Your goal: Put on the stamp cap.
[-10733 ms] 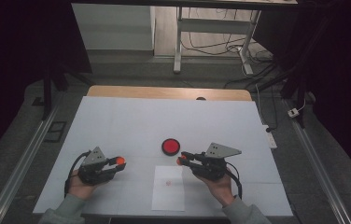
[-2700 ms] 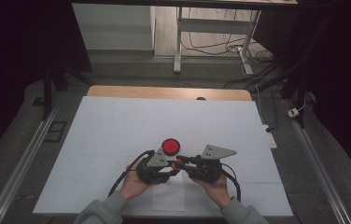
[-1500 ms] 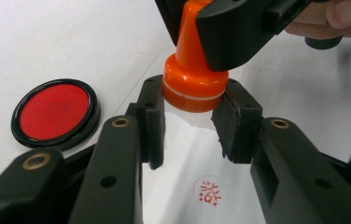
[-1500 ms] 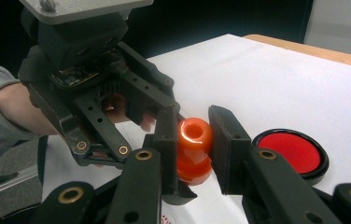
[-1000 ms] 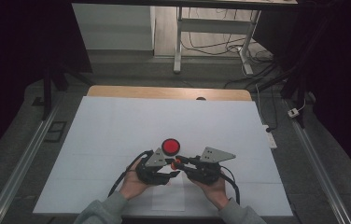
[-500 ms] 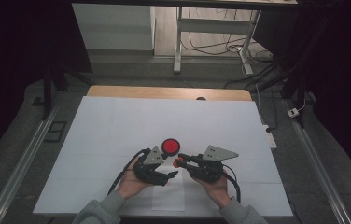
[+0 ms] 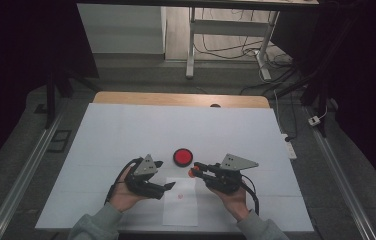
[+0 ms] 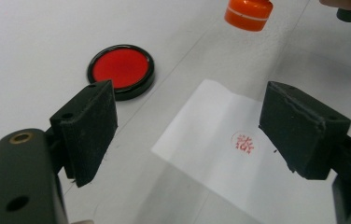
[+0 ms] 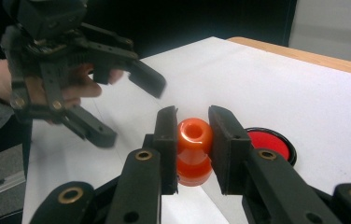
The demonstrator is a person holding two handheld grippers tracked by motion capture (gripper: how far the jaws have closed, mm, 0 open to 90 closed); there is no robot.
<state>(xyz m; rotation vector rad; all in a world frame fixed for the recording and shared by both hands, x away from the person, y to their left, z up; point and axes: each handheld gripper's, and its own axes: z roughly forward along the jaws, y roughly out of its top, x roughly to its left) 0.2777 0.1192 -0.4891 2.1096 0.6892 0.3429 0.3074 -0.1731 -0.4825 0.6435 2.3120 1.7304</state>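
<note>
Left tool (image 7: 162,175) spread over bare paper (image 8: 220,154); right tool (image 9: 192,140) pinching orange stamp (image 9: 194,151).

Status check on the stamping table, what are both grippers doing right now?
Left gripper open, jaws just opened, nothing between them. Right gripper shut on orange stamp. Red mark on paper slip; ink pad apart. Nothing in the way.

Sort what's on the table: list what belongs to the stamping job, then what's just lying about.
Part of the job:
- orange stamp, held in the right tongs
- red ink pad
- paper slip bearing a red stamp mark
- left tongs, open

Lying about:
- power strip at the table's right edge
</note>
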